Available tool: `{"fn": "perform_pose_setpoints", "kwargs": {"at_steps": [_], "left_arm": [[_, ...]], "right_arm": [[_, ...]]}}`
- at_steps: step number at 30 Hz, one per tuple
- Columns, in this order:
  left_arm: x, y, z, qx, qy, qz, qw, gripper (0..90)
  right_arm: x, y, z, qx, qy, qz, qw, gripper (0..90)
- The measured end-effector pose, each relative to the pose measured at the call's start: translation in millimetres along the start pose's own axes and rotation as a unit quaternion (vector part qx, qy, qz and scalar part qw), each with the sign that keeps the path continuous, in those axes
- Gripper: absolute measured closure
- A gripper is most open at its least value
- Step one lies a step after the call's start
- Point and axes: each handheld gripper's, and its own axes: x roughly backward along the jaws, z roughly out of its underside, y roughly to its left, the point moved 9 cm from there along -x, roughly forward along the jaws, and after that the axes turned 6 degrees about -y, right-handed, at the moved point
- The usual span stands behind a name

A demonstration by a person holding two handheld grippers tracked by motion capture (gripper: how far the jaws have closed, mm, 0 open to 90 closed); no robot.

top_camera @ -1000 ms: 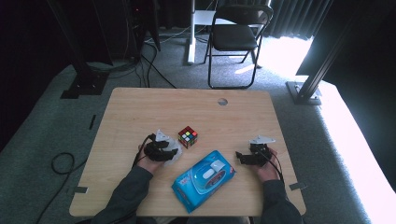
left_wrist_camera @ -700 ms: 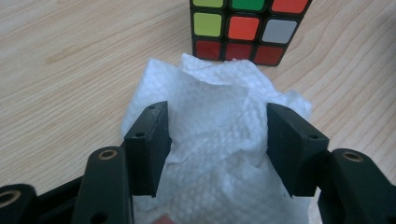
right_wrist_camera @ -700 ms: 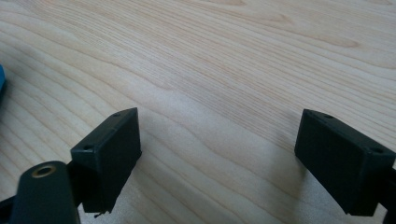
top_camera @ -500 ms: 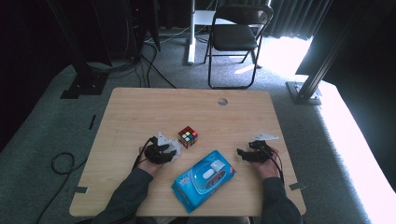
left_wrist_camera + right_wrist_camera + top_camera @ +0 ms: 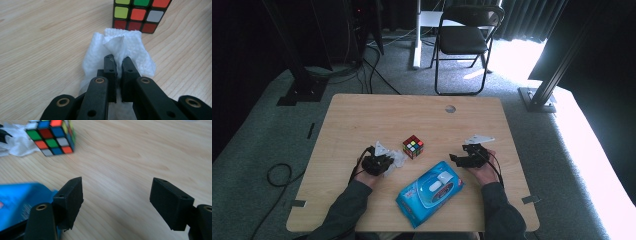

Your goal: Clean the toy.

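Note:
A crumpled white wipe (image 5: 117, 53) lies on the wooden table just short of a Rubik's cube (image 5: 141, 15). My left gripper (image 5: 118, 63) is shut on the wipe, its jaws pinching a fold of it. From above, the left gripper (image 5: 384, 162) sits left of the Rubik's cube (image 5: 413, 146), with the wipe (image 5: 398, 158) between them. A blue pack of wet wipes (image 5: 430, 186) lies near the front edge. My right gripper (image 5: 457, 159) is to the pack's right and stands open, nothing between its fingers. The right gripper view has the pack (image 5: 20, 200) at its lower left and the cube (image 5: 51, 136) farther off.
The table (image 5: 362, 120) has a round cable hole (image 5: 450, 108) near its far edge. A folding chair (image 5: 464, 37) stands behind the table. Dark stands and cables lie on the floor at the left.
The left gripper with the wipe has shifted slightly toward the cube. The right gripper has barely moved.

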Motion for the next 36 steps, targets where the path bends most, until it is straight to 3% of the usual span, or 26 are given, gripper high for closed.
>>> {"fn": "perform_pose_setpoints", "kwargs": {"at_steps": [22,30,36], "left_arm": [[22.6,15.0,-1.3,0.021,-0.033,-0.017,0.9991,85.9],[23.4,20.7,2.7,0.029,-0.032,-0.021,0.9988,85.9],[25.3,22.9,0.3,0.031,-0.037,-0.023,0.9986,85.9]], "right_arm": [[-43.8,55.5,-60.1,0.041,-0.021,-0.066,0.9967,28.3],[-62.9,71.8,-67.9,0.051,-0.018,-0.076,0.9957,24.6],[-67.6,72.3,-70.0,0.048,-0.02,-0.078,0.9956,24.4]]}}
